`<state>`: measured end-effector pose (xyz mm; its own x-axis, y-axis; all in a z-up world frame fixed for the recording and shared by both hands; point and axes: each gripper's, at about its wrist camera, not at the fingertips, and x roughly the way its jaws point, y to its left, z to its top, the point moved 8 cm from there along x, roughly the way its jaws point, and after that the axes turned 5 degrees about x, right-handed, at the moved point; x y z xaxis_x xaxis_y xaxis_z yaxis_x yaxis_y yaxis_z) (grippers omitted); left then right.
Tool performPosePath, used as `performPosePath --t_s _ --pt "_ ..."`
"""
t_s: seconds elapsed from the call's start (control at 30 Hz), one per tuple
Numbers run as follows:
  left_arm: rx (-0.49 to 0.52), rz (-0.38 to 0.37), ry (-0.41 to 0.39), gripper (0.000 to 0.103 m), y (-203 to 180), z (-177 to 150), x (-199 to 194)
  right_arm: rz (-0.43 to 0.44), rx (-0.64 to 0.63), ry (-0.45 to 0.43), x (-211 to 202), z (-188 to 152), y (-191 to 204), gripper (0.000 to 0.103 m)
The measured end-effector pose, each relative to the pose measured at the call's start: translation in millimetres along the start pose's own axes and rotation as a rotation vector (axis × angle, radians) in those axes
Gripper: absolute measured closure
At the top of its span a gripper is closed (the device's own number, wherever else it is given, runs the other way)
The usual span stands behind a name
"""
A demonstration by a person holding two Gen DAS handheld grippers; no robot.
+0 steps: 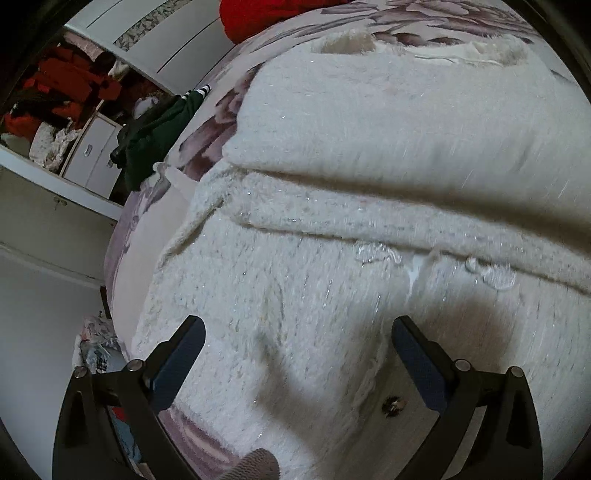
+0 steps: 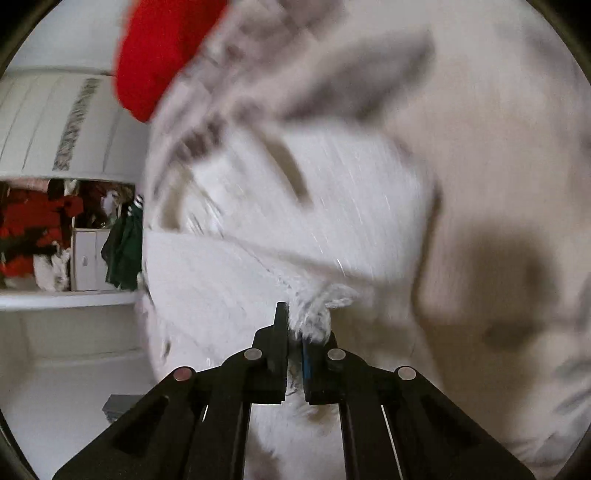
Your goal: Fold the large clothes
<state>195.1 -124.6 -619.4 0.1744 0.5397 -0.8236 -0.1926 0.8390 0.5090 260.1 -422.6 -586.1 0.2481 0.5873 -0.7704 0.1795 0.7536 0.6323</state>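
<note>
Left gripper (image 1: 297,341): fingers spread wide apart, nothing between them, poised above the white fuzzy garment (image 1: 369,155). Right gripper (image 2: 295,332): fingers closed together, pinching a tuft of the garment's edge.

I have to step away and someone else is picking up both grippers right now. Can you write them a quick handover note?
Left gripper: open, hovering over the near part of the white fuzzy sweater, holding nothing.
Right gripper: shut on a tuft of the sweater's edge; that view is motion-blurred.
The sweater lies on the floral bedspread, with one part already folded over across its middle. A red garment lies at the far edge and a dark green garment hangs off the bed's side.
Left to do: probably bring over the pinched edge, then finish and flatten the folds.
</note>
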Motion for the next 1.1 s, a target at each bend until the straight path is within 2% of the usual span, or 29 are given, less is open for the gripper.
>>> performPosePath --t_s 0.07,0.1,0.17,0.23,0.27,0.3,0.33,0.37,0.47,0.5,0.63,0.8,0.93,1.03,1.1 --pt "-0.004 -0.002 0.006 0.000 -2 0 4 -0.024 -0.022 -0.036 -11 22 1 0.097" --pt "0.000 0.002 0.008 0.000 -4 0 6 -0.069 -0.051 -0.021 -11 25 -5 0.097" --pt "0.004 0.010 0.009 0.000 -4 0 8 -0.112 -0.057 0.091 -1 22 -33 0.097" --pt "0.009 0.014 0.007 0.000 -4 0 5 -0.130 0.017 0.208 15 13 -57 0.090" --pt "0.017 0.015 0.003 0.000 -4 0 2 -0.118 0.044 0.206 10 12 -64 0.075" --pt "0.030 0.018 -0.004 0.000 -5 0 -2 -0.102 0.061 0.186 4 12 -69 0.054" --pt "0.049 0.021 -0.015 0.000 -8 -1 -8 -0.094 0.066 0.175 -2 9 -75 0.046" --pt "0.082 0.032 -0.035 0.000 -12 -2 -18 -0.087 0.077 0.165 -14 5 -83 0.044" --pt "0.238 0.115 -0.115 0.000 -35 -12 -54 -0.146 0.123 0.130 -52 -20 -118 0.044" --pt "0.281 0.123 -0.128 0.000 -44 -17 -66 -0.198 0.134 0.124 -70 -36 -137 0.044" --pt "0.441 0.118 -0.187 0.000 -100 -54 -129 -0.376 0.182 0.109 -113 -92 -193 0.044" --pt "0.523 0.103 -0.251 0.000 -172 -91 -187 -0.433 0.376 0.084 -172 -152 -260 0.044" --pt "0.578 0.054 -0.227 0.000 -217 -116 -184 -0.438 0.468 0.048 -196 -181 -288 0.044" --pt "0.649 0.076 -0.171 0.000 -247 -137 -163 -0.437 0.482 0.044 -201 -185 -294 0.044" --pt "0.665 0.080 -0.118 0.000 -250 -145 -144 -0.388 0.473 0.049 -199 -180 -289 0.044"
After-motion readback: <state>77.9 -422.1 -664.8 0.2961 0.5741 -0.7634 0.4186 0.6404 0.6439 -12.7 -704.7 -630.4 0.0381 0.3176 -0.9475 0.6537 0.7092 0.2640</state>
